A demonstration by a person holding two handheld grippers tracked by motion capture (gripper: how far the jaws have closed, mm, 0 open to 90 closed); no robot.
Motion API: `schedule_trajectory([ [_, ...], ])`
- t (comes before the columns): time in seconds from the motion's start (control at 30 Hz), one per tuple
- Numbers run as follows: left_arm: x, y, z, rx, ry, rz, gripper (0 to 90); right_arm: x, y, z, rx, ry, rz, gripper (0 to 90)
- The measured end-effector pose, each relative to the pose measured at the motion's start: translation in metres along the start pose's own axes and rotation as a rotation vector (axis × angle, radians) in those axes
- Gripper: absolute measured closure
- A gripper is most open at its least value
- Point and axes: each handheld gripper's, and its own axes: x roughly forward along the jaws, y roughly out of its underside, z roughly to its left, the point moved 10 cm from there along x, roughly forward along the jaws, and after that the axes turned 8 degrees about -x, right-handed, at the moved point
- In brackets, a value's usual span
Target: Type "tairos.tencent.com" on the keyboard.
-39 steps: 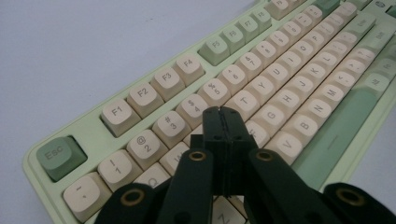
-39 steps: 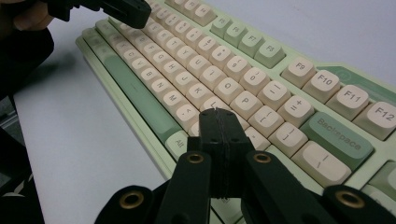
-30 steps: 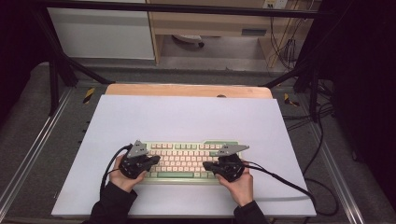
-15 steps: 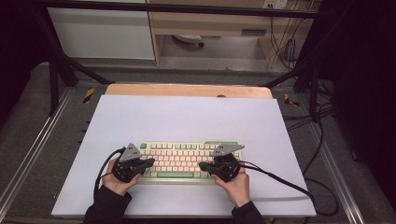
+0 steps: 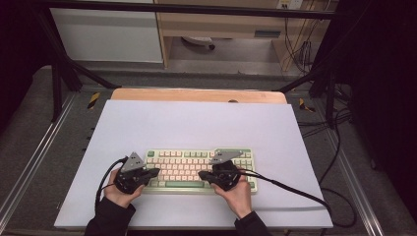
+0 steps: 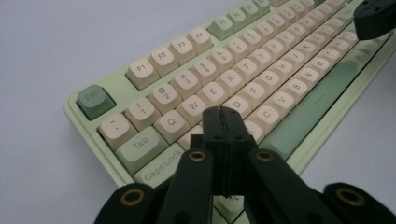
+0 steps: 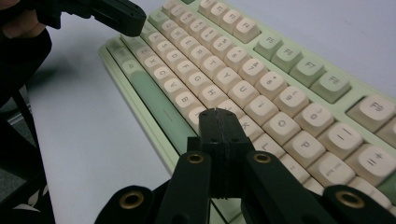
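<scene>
Keyboard (image 5: 199,167), pale green plastic case with cream and green keycaps: lies flat on white table sheet (image 5: 196,123), toward the sheet's near edge. Left gripper (image 6: 223,119), black, jaws pressed together on nothing, tip over the keyboard's left letter keys beside Caps Lock. Right gripper (image 7: 219,121), black, jaws likewise together, over the keyboard's right letter keys. Wooden board (image 5: 196,95) beyond the keyboard at the sheet's far edge.

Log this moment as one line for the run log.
scene: pale green keyboard with cream keys on white table sheet | left gripper: jaws shut, over left keys | right gripper: jaws shut, over right keys
</scene>
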Motion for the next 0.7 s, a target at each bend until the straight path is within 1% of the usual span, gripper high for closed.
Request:
schedule_trajectory([
  [0.27,0.001,0.001,0.000,0.000,0.001,0.002,90.0,0.015,-0.005,0.005,0.001,-0.011,0.002,90.0],
  [0.5,0.001,0.001,0.001,-0.004,0.000,0.001,90.0,0.026,-0.005,0.005,0.018,-0.017,0.004,90.0],
  [0.63,0.001,0.000,0.001,-0.003,0.002,0.001,90.0,0.031,-0.004,0.007,0.010,-0.022,0.017,90.0],
  [0.7,0.001,0.001,0.001,-0.003,0.003,0.001,90.0,0.034,-0.005,0.009,0.005,-0.028,0.012,90.0],
])
